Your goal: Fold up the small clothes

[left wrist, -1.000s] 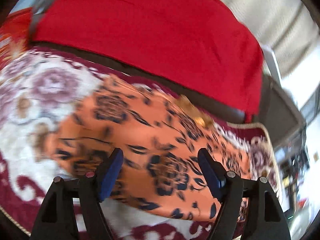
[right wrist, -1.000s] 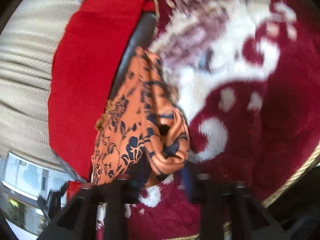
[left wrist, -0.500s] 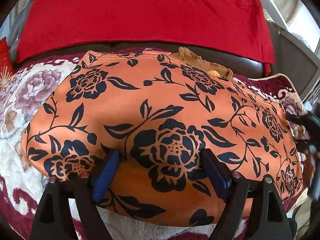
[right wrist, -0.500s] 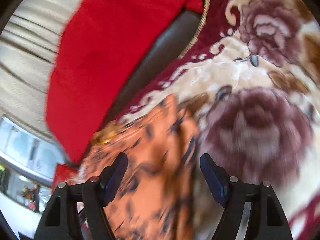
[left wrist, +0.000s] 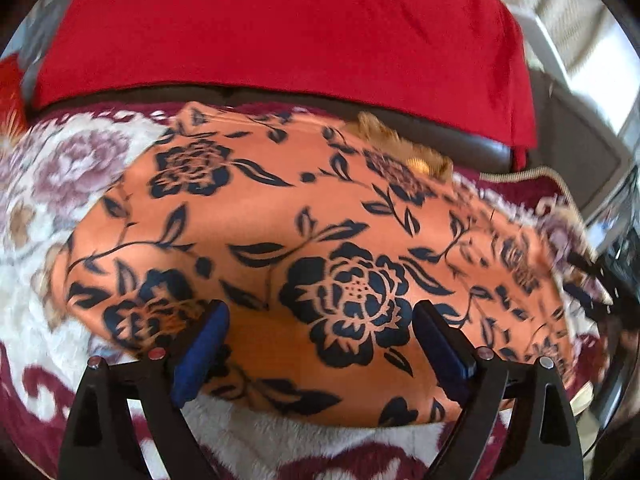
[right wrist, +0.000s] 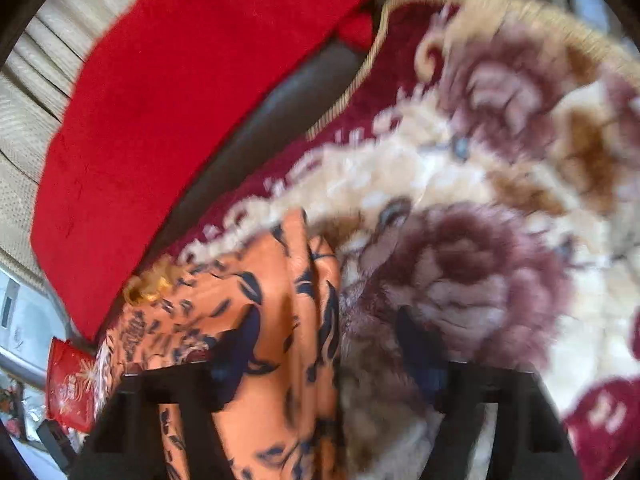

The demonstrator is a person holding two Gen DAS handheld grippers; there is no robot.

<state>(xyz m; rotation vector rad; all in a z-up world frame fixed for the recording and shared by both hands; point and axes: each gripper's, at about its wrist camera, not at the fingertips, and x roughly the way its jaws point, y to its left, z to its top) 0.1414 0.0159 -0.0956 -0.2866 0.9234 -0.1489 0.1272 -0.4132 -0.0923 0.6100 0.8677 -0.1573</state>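
Left hand-held gripper [left wrist: 320, 344] gapes above orange floral garment [left wrist: 320, 240]; no legible writing.

A plush floral blanket [left wrist: 72, 184], maroon and cream with mauve roses and a gold cord edging, covers the seat of a dark brown leather sofa [left wrist: 480, 148]. A bright red cloth [left wrist: 280, 28] drapes over the sofa's backrest, its lower hem just above the seat. Behind the sofa hangs a cream ribbed curtain [right wrist: 24, 128]. A red printed packet [right wrist: 70, 392] lies at the lower left edge of the right wrist view, beyond the blanket.
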